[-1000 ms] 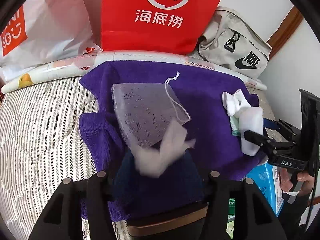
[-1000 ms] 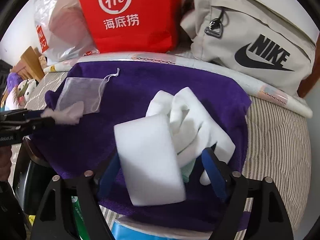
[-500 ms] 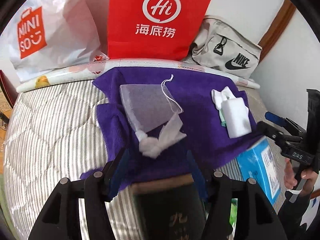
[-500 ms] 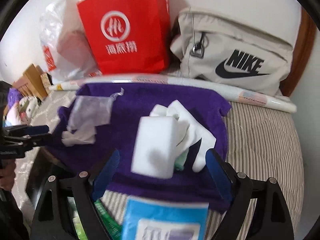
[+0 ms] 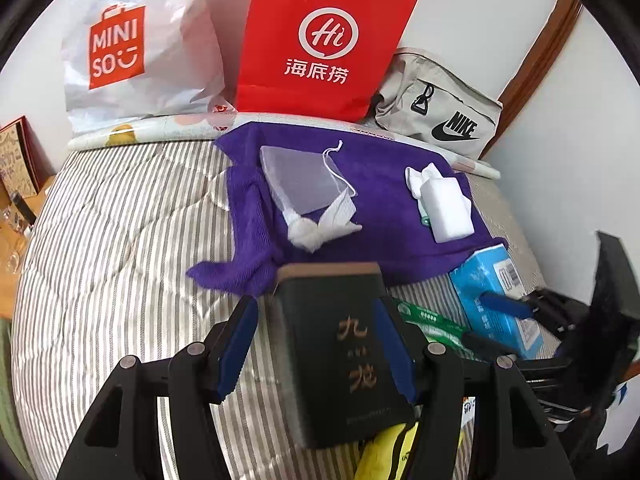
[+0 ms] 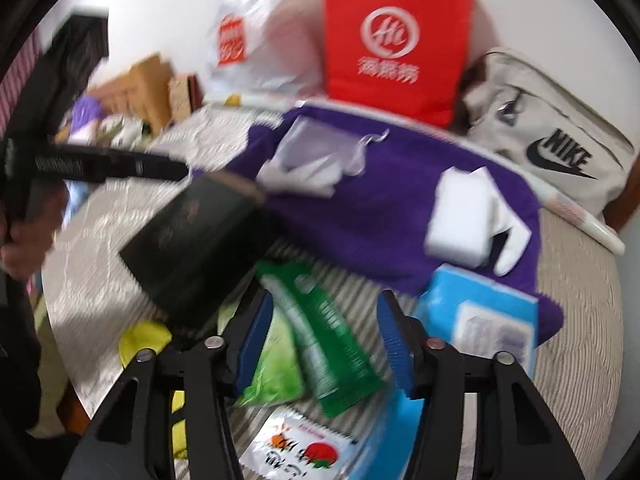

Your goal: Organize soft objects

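left gripper (image 5: 316, 344) is clamped on a dark green box (image 5: 340, 352) with gold characters, both blue pads pressed against its side walls, held up over the striped mattress (image 5: 120, 248). the box looks rigid, card or tin, so it should hold its shape under a side squeeze; weight unclear.

right gripper (image 6: 324, 336) carries nothing. its jaws are closing, with a green sachet (image 6: 320, 328) lying on the bed in the gap between them; pads not pressing it as far as the blur lets me tell. the sachet looks like thin, glossy film, light and probably slippery: best pinched across its narrow width near the middle, not at a sealed end.

soft things already sit on the purple towel (image 5: 384, 216) at the head of the bed: white sponge block (image 5: 448, 208) with a white cloth (image 5: 420, 176) tucked beside and partly under it, and well to the left of them a sheer mesh drawstring pouch (image 5: 304, 180) with crumpled white tissue (image 5: 320, 228) at its near end. sponge is light and springy, and a firm squeeze will dent it. pouch is limp, so take it at the bunched mouth.

blue tissue pack (image 5: 496, 296) lies off the towel's near right corner, soft-sided, so grip across the short side.
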{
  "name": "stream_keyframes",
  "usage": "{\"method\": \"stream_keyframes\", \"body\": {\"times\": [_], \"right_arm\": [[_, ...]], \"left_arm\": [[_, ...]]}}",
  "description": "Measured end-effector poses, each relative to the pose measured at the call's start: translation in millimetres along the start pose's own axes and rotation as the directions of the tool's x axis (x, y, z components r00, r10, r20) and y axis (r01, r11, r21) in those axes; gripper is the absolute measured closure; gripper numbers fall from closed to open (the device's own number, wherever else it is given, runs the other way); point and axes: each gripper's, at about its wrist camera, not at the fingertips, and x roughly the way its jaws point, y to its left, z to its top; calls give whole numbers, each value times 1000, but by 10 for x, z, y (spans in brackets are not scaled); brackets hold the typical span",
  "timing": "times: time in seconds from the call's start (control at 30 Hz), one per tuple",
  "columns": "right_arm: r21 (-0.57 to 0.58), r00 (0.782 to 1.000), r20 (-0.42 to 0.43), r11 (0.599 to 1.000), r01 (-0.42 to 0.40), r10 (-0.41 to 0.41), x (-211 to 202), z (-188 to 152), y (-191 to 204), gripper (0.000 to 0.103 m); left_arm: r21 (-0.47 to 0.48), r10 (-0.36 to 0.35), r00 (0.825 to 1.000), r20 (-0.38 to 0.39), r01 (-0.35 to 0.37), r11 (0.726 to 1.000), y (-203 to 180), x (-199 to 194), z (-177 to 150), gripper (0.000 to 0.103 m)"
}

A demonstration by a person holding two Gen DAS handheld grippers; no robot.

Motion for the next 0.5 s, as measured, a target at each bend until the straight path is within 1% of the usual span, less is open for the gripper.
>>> {"method": "stream_keyframes", "body": {"times": [0.1, 0.2, 0.27, 0.33, 0.37, 0.47, 0.5], "right_arm": [[7, 998, -62, 999, -32, 32, 178, -61, 61, 55], [12, 995, -92, 999, -38, 39, 300, -85, 90, 55], [-1, 995, -104, 1000, -12, 12, 396, -73, 113, 55], [-19, 994, -105, 999, 33, -35, 458, -57, 131, 55], [-35, 994, -102, 999, 37, -41, 481, -36, 156, 55], [-35, 993, -110, 999, 40, -43, 534, -1, 166, 56], [-38, 993, -107, 999, 38, -42, 539, 7, 163, 62]], "left_arm": [[-16, -13, 1000, 5, 13, 1000, 38, -41, -98, 45], [-34, -24, 1000, 6, 24, 999, 92, -53, -174, 45], [-41, -27, 1000, 7, 27, 999, 147, -58, -216, 45], [-55, -19, 1000, 9, 19, 998, 207, -58, -244, 45], [-64, -17, 1000, 9, 18, 998, 244, -57, -256, 45], [-88, -22, 1000, 8, 23, 996, 329, -49, -281, 45], [-99, -22, 1000, 9, 23, 995, 360, -51, -290, 45]]}}
